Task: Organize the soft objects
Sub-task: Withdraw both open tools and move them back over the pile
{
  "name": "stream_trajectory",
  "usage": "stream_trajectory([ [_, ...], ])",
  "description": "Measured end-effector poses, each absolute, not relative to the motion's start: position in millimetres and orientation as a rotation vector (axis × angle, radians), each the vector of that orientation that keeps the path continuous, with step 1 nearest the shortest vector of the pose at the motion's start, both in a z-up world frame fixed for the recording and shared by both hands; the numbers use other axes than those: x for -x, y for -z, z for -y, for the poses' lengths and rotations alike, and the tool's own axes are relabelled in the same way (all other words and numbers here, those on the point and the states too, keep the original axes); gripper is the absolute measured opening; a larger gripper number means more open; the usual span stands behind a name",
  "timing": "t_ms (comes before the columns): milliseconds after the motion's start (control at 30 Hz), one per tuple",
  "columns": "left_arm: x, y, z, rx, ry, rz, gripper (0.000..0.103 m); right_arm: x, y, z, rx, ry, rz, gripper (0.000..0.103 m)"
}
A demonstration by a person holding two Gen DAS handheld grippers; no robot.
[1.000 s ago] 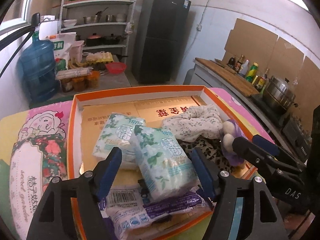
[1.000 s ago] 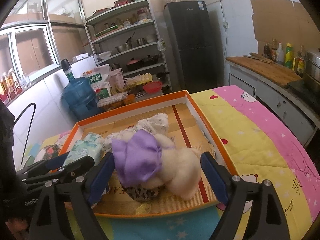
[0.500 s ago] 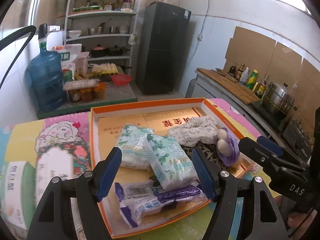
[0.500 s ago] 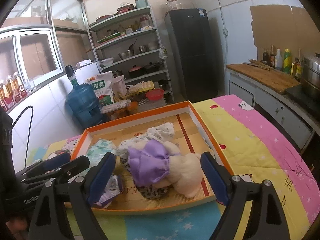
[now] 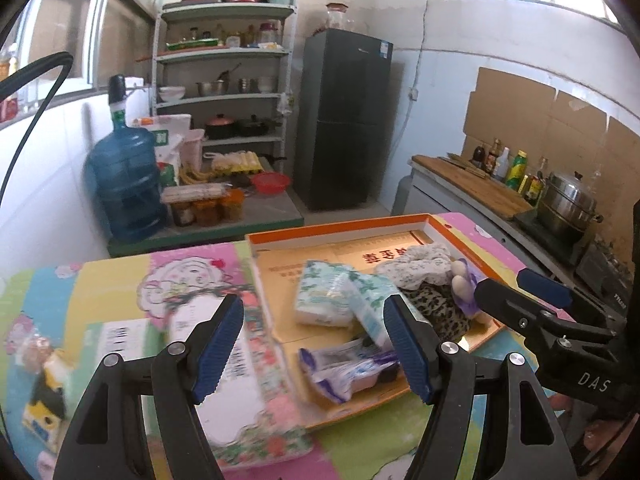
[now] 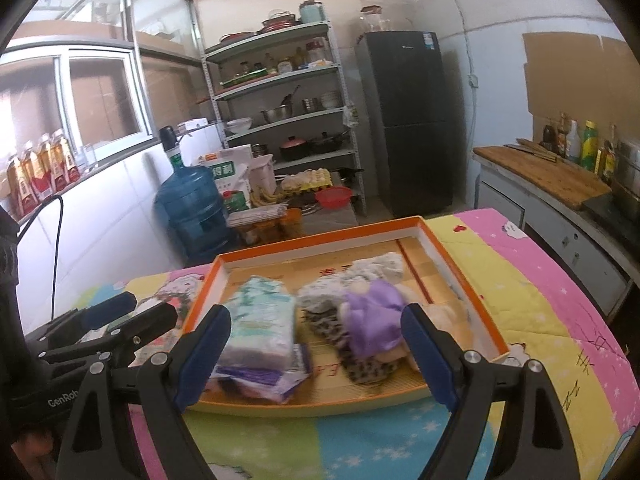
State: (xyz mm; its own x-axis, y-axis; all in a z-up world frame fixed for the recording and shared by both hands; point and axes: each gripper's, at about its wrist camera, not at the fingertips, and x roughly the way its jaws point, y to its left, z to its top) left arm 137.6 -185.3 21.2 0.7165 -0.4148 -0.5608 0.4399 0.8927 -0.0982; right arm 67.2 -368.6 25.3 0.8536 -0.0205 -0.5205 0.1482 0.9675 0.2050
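An orange-rimmed tray (image 5: 340, 226) (image 6: 320, 240) lies on the cartoon-print cloth and holds the soft things. Two floral tissue packs (image 5: 324, 300) (image 6: 260, 320) lie at its left, with a purple-and-white pack (image 5: 348, 368) (image 6: 260, 380) at the near edge. A flowered cloth (image 5: 416, 266) (image 6: 360, 272), a leopard-print cloth (image 5: 436, 312) and a plush toy in a purple dress (image 5: 462, 284) (image 6: 376, 320) fill the right half. My left gripper (image 5: 314, 346) (image 6: 120, 316) hangs open over the tray's near left corner, holding nothing. My right gripper (image 6: 314, 348) (image 5: 532, 296) is open in front of the tray, also holding nothing.
The cartoon-print cloth (image 6: 520, 288) covers the table around the tray. Behind stand a blue water jug (image 5: 124, 188), a metal shelf of pots (image 5: 224, 92) and a dark fridge (image 6: 404, 120). At the right a counter (image 5: 480, 188) carries bottles and a steel steamer pot (image 5: 568, 208).
Both grippers have pulled back and risen from the tray, so its contents look smaller. The left view has swung left, showing more tablecloth. Both jaws stayed open and held nothing.
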Motion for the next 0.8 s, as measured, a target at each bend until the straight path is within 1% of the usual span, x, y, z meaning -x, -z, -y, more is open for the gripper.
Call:
stream_trajectory([
  [800, -95.1, -29.8, 62.6, 0.008, 0.333, -0.584, 0.074, -61.0, -40.6, 254.6, -0.143, -0.068, -0.551, 0.087],
])
